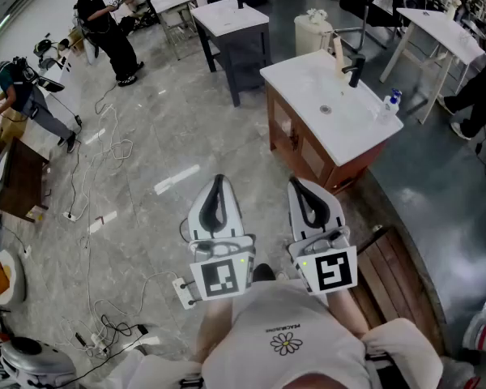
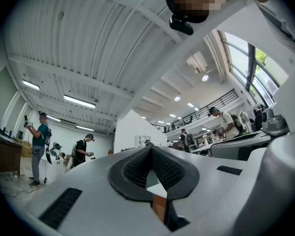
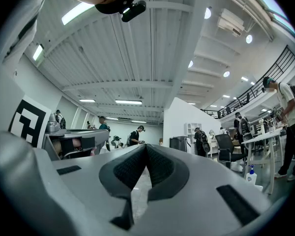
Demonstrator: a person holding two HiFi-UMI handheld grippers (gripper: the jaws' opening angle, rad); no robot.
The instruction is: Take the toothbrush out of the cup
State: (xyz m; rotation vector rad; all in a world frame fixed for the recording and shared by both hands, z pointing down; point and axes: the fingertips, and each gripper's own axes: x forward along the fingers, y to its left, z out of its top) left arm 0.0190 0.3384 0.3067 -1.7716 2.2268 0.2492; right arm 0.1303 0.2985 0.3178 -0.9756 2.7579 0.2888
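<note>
My left tongs (image 1: 219, 181) and right tongs (image 1: 300, 186) were shut and empty, well short of the counter (image 1: 308, 83). The cup (image 1: 338, 51) with the brush was probably the pale shape at its back edge. I needed to step up and open one pair.

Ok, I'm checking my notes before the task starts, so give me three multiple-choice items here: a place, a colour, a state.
1. Where does the blue-capped bottle stand? A. On the floor. B. On the white sink counter. C. Inside the basin.
2. What colour is the faucet? A. Black. B. Gold. C. Red.
3. How are the left tongs and right tongs? A. Both wide open. B. Both shut, empty. C. One grips a cup.
Answers: 1 B, it stands at the counter's corner; 2 A, black against the white top; 3 B, pads meet on nothing.
</note>
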